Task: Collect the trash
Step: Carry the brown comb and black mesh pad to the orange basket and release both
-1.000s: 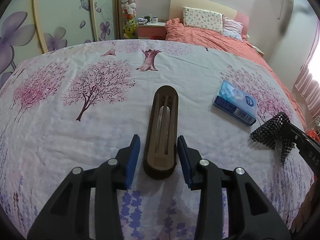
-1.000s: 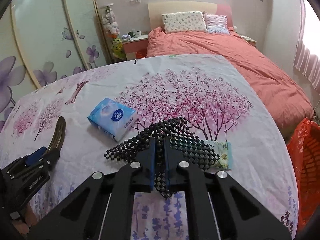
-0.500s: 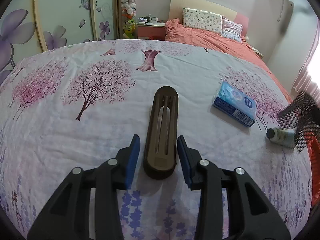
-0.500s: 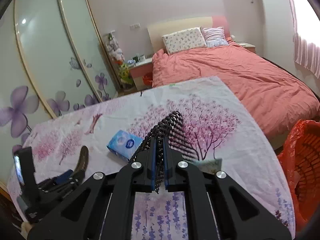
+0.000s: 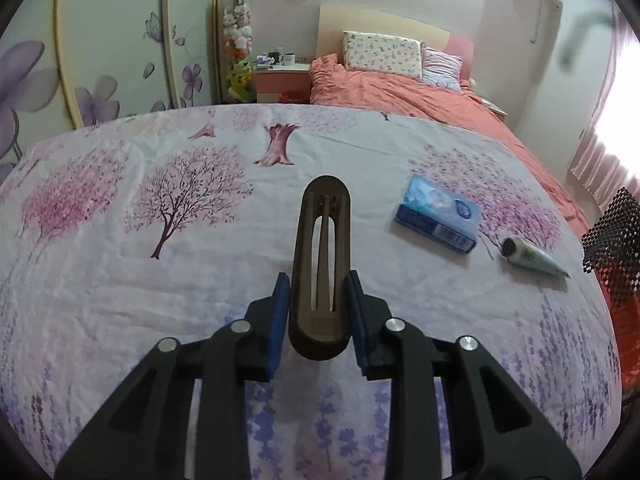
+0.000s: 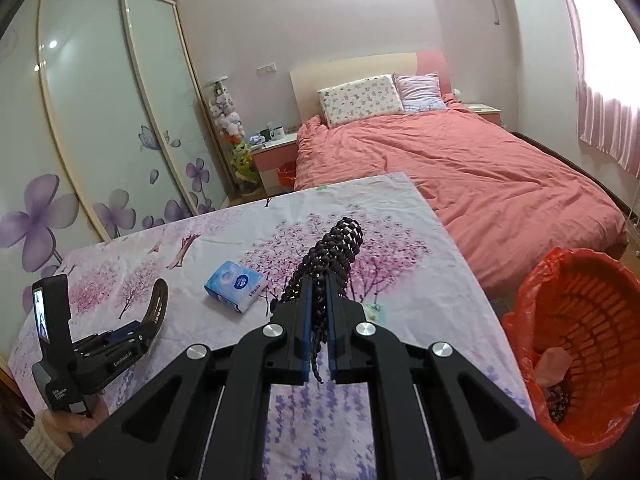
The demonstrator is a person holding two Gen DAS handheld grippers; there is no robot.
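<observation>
Closest to me, the right gripper (image 6: pixel 319 312) has its blue pads pressed tight on a black beaded mesh (image 6: pixel 334 252), a net-like piece that sticks out past the fingertips and hangs clear above the cloth. In the left wrist view the same mesh (image 5: pixel 612 236) shows at the far right edge, over the orange of the bin.

The left gripper (image 5: pixel 319 300) sits low over the table (image 5: pixel 100 280), which is covered with a cloth printed with pink trees. Its jaws have just been closing, and between them stands the near end of a curved brown slotted holder (image 5: pixel 322 256). Both pads look to be touching its sides, though from this angle I would not swear how firmly they press. From the right wrist camera that holder (image 6: pixel 158 300) curves up out of the left gripper (image 6: pixel 136 330), with a hand (image 6: pixel 80 420) below gripping the handle.

Further out on the cloth lies a blue tissue pack (image 5: pixel 438 216), flat, well apart from the holder. Just beyond it to the right rests a small pale tube (image 5: pixel 532 258) with a dark cap, lying on its side.

Off the table's right side stands an orange basket (image 6: pixel 580 344) lined with an orange bag, some scraps at its bottom. Behind everything is a bed (image 6: pixel 460 168) with a coral cover.
</observation>
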